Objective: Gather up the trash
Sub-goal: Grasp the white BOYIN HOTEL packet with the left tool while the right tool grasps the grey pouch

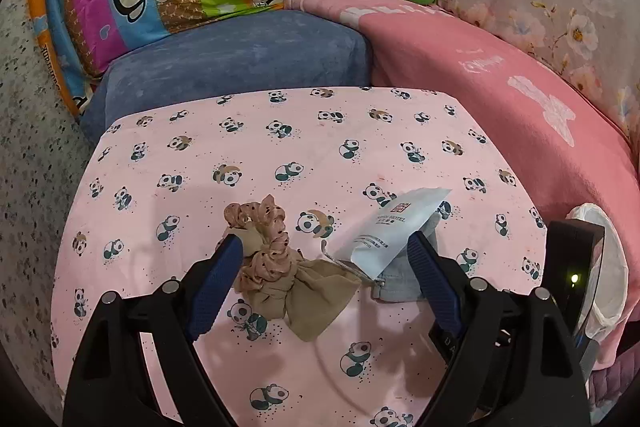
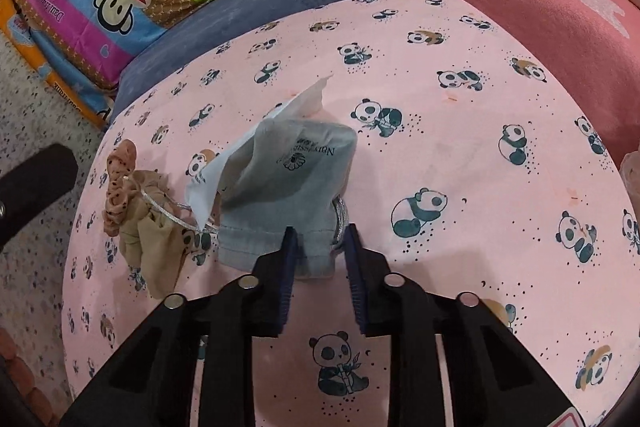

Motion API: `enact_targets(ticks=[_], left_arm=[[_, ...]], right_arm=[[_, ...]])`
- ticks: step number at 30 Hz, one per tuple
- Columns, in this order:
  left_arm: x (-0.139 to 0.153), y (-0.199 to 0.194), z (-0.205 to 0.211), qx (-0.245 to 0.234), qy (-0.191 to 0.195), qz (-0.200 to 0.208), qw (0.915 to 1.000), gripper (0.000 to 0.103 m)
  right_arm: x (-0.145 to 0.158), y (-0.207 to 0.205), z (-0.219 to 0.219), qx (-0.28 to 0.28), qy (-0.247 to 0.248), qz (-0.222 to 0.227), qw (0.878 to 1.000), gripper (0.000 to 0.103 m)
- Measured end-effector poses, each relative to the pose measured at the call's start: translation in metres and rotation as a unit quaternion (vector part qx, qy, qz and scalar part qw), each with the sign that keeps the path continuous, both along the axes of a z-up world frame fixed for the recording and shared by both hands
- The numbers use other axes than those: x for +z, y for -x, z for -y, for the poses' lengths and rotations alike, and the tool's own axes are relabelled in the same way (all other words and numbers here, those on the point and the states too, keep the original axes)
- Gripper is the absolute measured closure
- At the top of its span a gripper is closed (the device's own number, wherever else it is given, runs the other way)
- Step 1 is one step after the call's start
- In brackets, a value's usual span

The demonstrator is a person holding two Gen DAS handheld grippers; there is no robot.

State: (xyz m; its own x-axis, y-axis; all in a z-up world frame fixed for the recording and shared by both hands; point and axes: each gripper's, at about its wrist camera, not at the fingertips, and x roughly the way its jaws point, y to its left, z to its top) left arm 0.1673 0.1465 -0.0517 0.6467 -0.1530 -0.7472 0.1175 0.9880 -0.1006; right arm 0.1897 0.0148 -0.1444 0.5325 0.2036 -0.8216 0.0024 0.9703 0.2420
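- Trash here is a pale blue hotel sachet [image 1: 394,227], lying tilted on a grey drawstring pouch [image 2: 288,179] on my panda-print worktop [image 1: 280,155].
- My left gripper [image 1: 326,251] hangs with jaws wide; a tan scrunchie [image 1: 276,255] lies between them, touching the left finger.
- My right gripper [image 2: 320,239] has jaws narrow, set either side of the pouch's near hem; I cannot tell whether they pinch it.
- Pouch cord [image 2: 168,211] trails onto the scrunchie.

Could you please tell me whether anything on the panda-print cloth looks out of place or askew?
Yes: the pale blue hotel packet is not lying flat; it leans tilted on the grey drawstring pouch, one corner raised. The pouch itself is crumpled, its silver cord trailing to the brown scrunchie.
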Motion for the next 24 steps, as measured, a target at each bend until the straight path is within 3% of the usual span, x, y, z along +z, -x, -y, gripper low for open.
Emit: enact_targets(ticks=[2,4,15,24], left_arm=[[-0.003,-0.001,0.004,-0.004,-0.001,-0.003,1.0,0.023],[-0.004,-0.001,0.008,-0.01,0.0,-0.006,0.9999,0.023],[-0.026,-0.011,0.064,-0.071,-0.017,-0.027,0.997,0.023],[-0.06,-0.038,0.101,-0.089,-0.017,-0.077,0.993,0.024]], right_arm=[[0.0,0.004,0.0,0.008,0.009,0.0,1.0,0.093],[0.0,0.012,0.003,0.006,0.014,-0.001,1.0,0.095],[0.019,0.073,0.067,-0.093,-0.031,0.026,0.995,0.095],[0.025,0.071,0.115,-0.116,-0.05,0.029,0.992,0.095]])
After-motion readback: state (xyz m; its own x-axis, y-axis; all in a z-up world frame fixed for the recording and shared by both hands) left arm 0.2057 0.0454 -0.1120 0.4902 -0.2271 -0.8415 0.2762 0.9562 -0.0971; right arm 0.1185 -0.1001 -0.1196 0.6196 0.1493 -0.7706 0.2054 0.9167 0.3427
